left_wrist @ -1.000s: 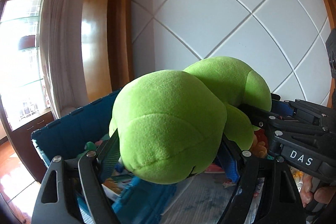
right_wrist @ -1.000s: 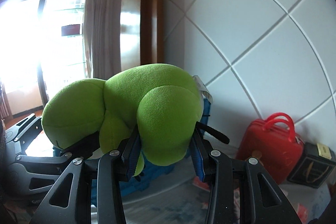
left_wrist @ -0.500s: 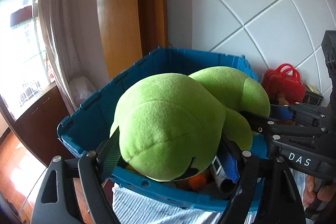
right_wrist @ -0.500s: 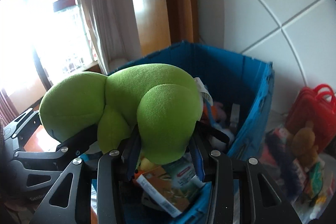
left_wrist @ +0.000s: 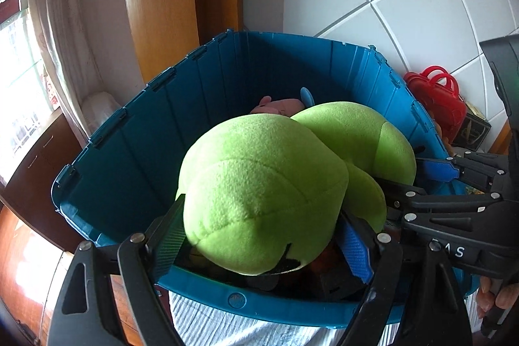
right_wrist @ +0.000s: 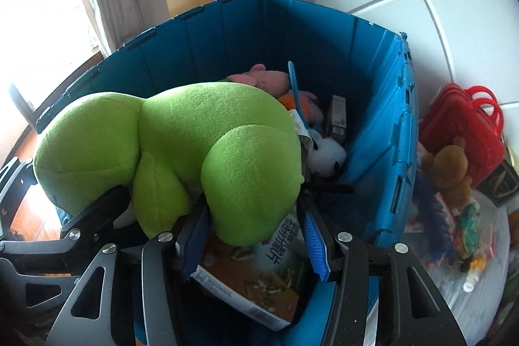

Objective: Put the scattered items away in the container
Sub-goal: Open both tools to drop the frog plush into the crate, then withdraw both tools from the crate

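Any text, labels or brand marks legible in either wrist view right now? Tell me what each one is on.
"AS", first letter hidden: on the right gripper body, seen from the left wrist.
Dark, possibly Korean, lettering on the white package in the blue bin: not readable.
Print on the carton below: too small.

Both tongs [left_wrist: 259,235] [right_wrist: 253,245] clamped, side by side

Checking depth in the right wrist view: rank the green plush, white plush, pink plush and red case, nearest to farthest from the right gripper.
1. Green plush, clamped in the right gripper.
2. White plush, inside the bin, right.
3. Pink plush, by the far wall.
4. Red case, outside, right; too close to call against pink.
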### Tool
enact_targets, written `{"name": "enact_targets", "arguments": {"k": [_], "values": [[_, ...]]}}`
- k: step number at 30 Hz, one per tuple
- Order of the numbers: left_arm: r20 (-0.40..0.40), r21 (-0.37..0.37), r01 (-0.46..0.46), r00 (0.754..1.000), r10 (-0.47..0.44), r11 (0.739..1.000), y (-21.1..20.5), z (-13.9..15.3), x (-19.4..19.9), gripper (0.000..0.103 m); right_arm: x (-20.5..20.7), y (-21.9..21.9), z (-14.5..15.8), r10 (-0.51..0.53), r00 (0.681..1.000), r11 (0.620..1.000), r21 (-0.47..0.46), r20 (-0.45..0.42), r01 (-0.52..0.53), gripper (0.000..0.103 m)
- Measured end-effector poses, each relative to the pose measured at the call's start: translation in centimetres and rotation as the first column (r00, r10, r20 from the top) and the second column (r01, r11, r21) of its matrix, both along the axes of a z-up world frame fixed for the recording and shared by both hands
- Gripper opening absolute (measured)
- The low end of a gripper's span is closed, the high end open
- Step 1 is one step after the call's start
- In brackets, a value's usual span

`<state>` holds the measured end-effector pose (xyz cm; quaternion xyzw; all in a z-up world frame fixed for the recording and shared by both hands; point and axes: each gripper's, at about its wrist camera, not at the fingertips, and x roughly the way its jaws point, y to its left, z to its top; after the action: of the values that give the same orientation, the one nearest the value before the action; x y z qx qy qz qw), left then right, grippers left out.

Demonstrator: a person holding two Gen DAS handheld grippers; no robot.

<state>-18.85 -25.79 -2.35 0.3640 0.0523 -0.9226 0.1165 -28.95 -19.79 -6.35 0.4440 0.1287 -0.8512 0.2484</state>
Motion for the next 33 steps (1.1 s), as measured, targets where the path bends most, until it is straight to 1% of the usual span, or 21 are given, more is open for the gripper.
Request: {"name": "enact_targets", "arguments": {"k": [1, 2, 4, 5, 6, 8, 9, 12, 15, 18, 22, 25, 28, 33], "values": [[-0.012, -0.002, 0.001, 1.000, -0.001, 1.000, 0.1, 0.2, 0.2, 0.092, 0.2, 0.3, 0.2, -0.008, 1.000, 1.000, 0.000, -0.011, 0.008, 0.063], [-0.025, -0.006, -0.001, 1.000, 0.001, 1.000, 0.1, 0.6, 0.7, 0.094, 0.4, 0.7, 0.5, -0.015, 1.000, 1.000, -0.002, -0.025, 0.015, 0.066], [-0.061, -0.023, -0.019, 0.998, 0.017, 1.000, 0.3, 1.4, 1.7, 0.103, 1.1, 1.4, 1.3, -0.025, 0.998, 1.000, -0.015, -0.052, 0.024, 0.075], [-0.085, -0.030, -0.028, 0.996, 0.026, 0.999, 0.5, 1.9, 2.3, 0.103, 1.5, 1.8, 1.8, -0.031, 0.997, 0.999, -0.024, -0.070, 0.030, 0.078], [-0.101, -0.034, -0.036, 0.994, 0.033, 0.999, 0.7, 2.3, 2.9, 0.103, 2.0, 2.3, 2.3, -0.037, 0.995, 0.999, -0.035, -0.090, 0.034, 0.084], [-0.127, -0.030, -0.043, 0.991, 0.039, 0.999, 1.3, 3.1, 4.0, 0.103, 3.4, 3.4, 3.5, -0.040, 0.991, 0.998, -0.054, -0.126, 0.033, 0.085], [-0.134, -0.024, -0.046, 0.990, 0.042, 0.999, 1.6, 3.3, 4.4, 0.103, 4.1, 3.9, 4.1, -0.042, 0.989, 0.998, -0.060, -0.142, 0.034, 0.087], [-0.149, 0.006, -0.044, 0.988, 0.044, 0.999, 2.4, 3.8, 5.9, 0.103, 5.9, 5.8, 5.5, -0.080, 0.980, 0.995, -0.066, -0.183, 0.069, 0.103], [-0.167, 0.010, -0.049, 0.985, 0.050, 0.999, 3.8, 4.1, 7.8, 0.103, 7.5, 8.7, 6.5, -0.115, 0.974, 0.989, -0.119, -0.194, 0.093, 0.103], [-0.162, 0.028, -0.018, 0.987, 0.022, 0.999, 5.4, 4.6, 9.2, 0.103, 9.3, 11.3, 7.1, -0.133, 0.971, 0.984, -0.143, -0.197, 0.106, 0.103], [-0.178, -0.005, -0.006, 0.984, 0.005, 1.000, 7.4, 5.4, 10.8, 0.103, 11.1, 13.5, 7.7, -0.145, 0.971, 0.981, -0.157, -0.190, 0.115, 0.103], [-0.176, 0.000, -0.011, 0.984, 0.011, 1.000, 8.1, 5.6, 11.3, 0.103, 12.0, 14.3, 8.1, -0.137, 0.972, 0.980, -0.168, -0.192, 0.105, 0.103], [-0.177, -0.013, -0.029, 0.984, 0.026, 1.000, 8.4, 6.0, 11.8, 0.103, 12.7, 14.3, 8.5, -0.123, 0.971, 0.982, -0.164, -0.206, 0.090, 0.103], [-0.189, -0.020, -0.014, 0.982, 0.011, 1.000, 9.1, 6.3, 12.9, 0.103, 13.7, 14.5, 8.6, -0.135, 0.965, 0.983, -0.153, -0.226, 0.101, 0.103]]}}
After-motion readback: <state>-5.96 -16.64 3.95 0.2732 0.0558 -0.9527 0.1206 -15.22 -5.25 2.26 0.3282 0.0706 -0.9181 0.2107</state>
